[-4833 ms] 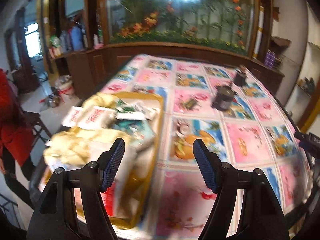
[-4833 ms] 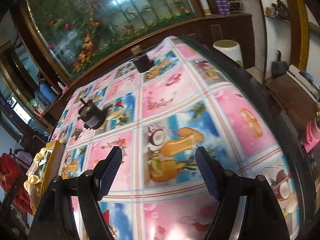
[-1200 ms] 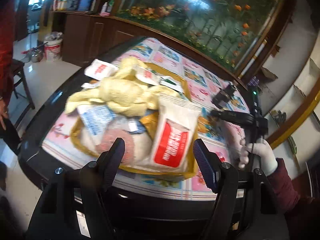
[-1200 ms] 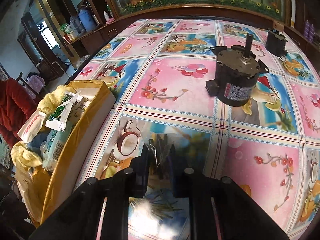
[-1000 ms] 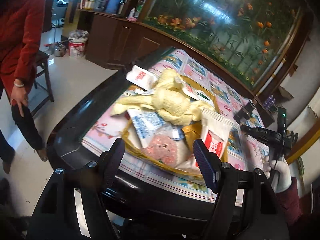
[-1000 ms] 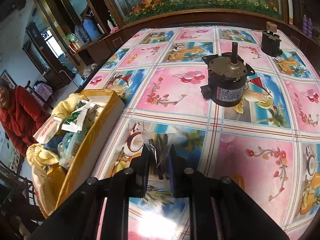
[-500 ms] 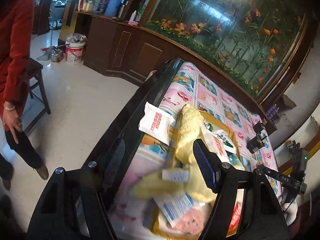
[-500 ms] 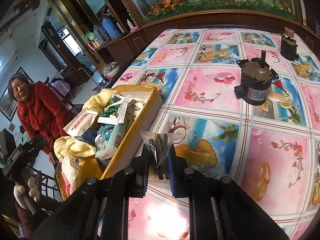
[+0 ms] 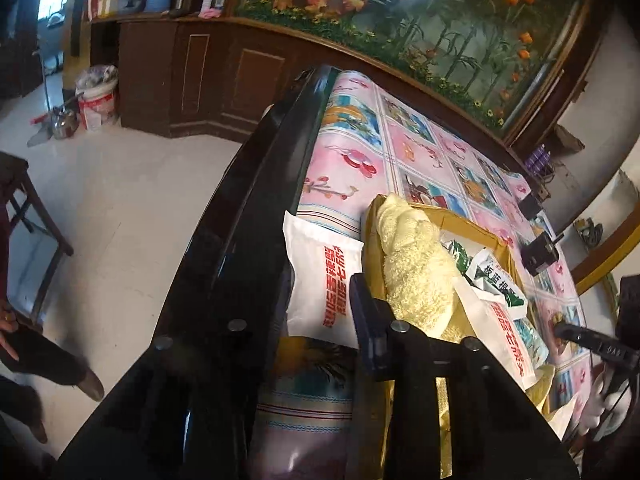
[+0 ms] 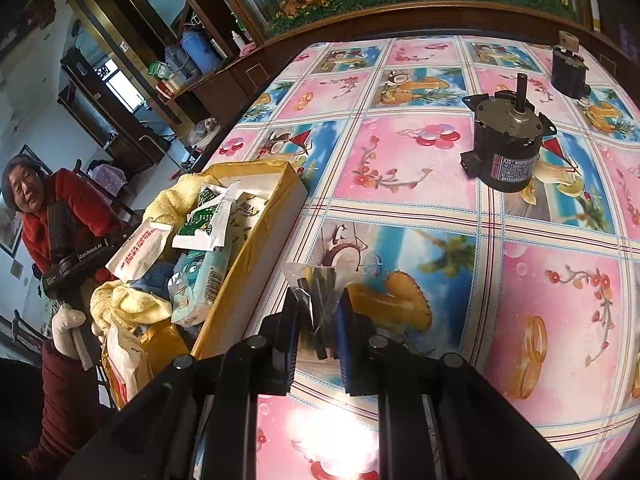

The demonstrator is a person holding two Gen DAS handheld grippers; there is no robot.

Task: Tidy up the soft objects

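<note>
- Person (image 10: 60, 208) in red: stands at far left in the right wrist view, beyond the table.
- Table (image 9: 240, 208): the black rim runs up the left side of the left wrist view. A fruit-print cloth (image 10: 420, 152) covers the top.
- Packet (image 9: 320, 264): white with red print. It lies on the cloth between the rim and the box, just beside the box wall.
- Left gripper (image 9: 320, 300): the jaws have just been closing, and both pads now press the packet's near end.
- Box (image 10: 256, 248): yellow cardboard at the table's left edge, filled with packets and a yellow towel (image 9: 412, 264).
- Right gripper (image 10: 318, 312): clamped on a clear bag (image 10: 320, 280) of dark sticks, above the cloth and right of the box.
- Motor (image 10: 508, 148): upright on the cloth, well apart from the box.
</note>
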